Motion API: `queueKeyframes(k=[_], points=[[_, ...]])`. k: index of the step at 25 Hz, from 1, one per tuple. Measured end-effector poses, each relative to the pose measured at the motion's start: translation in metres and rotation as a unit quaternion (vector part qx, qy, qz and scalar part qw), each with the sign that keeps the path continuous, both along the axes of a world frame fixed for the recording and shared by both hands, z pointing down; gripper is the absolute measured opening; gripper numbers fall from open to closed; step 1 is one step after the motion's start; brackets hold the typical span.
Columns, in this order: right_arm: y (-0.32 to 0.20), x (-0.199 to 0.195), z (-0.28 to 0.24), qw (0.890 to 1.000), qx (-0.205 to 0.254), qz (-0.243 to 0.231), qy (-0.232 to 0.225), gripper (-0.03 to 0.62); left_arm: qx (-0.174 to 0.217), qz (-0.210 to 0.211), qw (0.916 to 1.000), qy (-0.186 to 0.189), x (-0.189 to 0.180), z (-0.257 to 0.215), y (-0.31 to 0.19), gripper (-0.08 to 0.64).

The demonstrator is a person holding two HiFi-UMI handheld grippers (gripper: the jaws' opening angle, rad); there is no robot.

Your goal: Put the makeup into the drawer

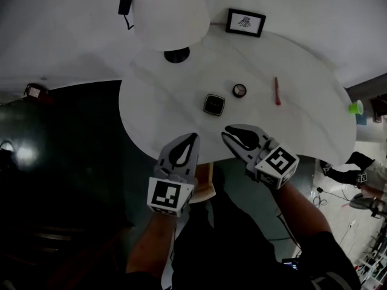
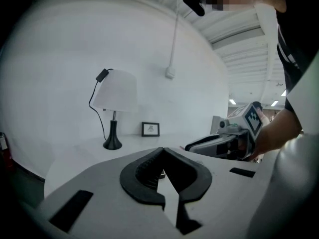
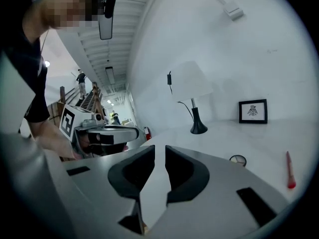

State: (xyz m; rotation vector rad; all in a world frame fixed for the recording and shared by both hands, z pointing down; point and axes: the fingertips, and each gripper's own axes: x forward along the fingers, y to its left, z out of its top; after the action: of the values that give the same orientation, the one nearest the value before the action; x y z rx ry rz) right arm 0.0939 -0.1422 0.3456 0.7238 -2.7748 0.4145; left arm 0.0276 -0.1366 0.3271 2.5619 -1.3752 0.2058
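Note:
Three makeup items lie on the white round table [image 1: 302, 132]: a black square compact [image 1: 214, 104], a small round compact [image 1: 239, 90] and a red stick [image 1: 277, 91]. The round compact [image 3: 238, 159] and the red stick [image 3: 288, 171] also show in the right gripper view. My left gripper [image 1: 193, 136] hovers at the table's near edge, just short of the square compact. Its jaws meet at the tips [image 2: 162, 149] with nothing held. My right gripper [image 1: 227, 132] is beside it on the right, shut and empty [image 3: 159, 151], also near the table's edge.
A white-shaded lamp [image 1: 172, 14] with a black base stands at the back of the table. A framed picture [image 1: 245, 22] leans to its right. A green cup [image 1: 355, 107] sits past the right rim. A light wooden piece [image 1: 205, 183] shows below the near edge.

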Motion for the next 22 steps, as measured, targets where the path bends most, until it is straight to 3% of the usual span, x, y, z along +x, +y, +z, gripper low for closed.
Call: queueKeyframes(k=[2, 4, 10, 22], points=[[-0.011, 0.000, 0.011, 1.000, 0.003, -0.005, 0.015, 0.044, -0.001, -0.008, 1.0000, 0.001, 0.000, 0.005, -0.012, 0.011], [-0.021, 0.000, 0.025, 0.999, 0.000, -0.012, 0.030, 0.110, -0.002, -0.015, 0.9999, 0.005, 0.000, 0.011, -0.022, 0.011], [-0.049, -0.003, 0.065, 0.997, -0.020, -0.028, 0.074, 0.193, -0.011, -0.017, 0.9998, -0.001, -0.002, 0.041, -0.033, 0.011], [-0.086, -0.003, 0.102, 0.986, 0.001, -0.043, 0.161, 0.262, -0.016, -0.032, 0.9993, 0.007, -0.003, 0.054, -0.041, 0.012]])
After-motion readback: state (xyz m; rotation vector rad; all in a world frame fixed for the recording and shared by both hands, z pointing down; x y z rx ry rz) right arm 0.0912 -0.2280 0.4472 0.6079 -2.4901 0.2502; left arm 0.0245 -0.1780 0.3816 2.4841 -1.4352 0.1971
